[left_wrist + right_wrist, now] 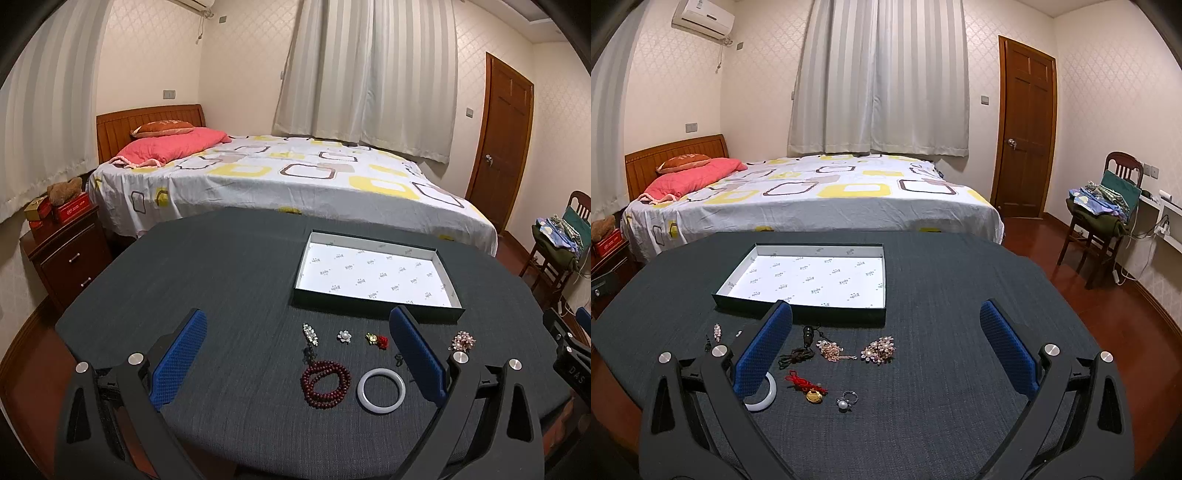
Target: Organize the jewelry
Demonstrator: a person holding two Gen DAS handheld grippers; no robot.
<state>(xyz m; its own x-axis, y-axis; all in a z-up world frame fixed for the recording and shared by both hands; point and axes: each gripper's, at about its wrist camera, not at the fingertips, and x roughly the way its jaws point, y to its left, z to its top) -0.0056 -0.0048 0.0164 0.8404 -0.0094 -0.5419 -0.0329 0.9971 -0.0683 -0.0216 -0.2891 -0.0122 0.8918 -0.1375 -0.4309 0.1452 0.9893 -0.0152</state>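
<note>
While spread loose on dark grey cloth-covered table [229, 280]: red bead bracelet [325, 384], pale jade bangle [381, 392], brooches near shallow white-lined box [376, 275]. Left gripper [299, 358], right gripper [886, 350] gaped wide, empty, above it.

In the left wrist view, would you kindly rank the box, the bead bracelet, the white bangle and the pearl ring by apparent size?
1. Box
2. Bead bracelet and white bangle: too alike to rank
3. Pearl ring

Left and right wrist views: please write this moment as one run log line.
left gripper: open, empty | right gripper: open, empty | box: empty | bead bracelet, white bangle: on table
</note>
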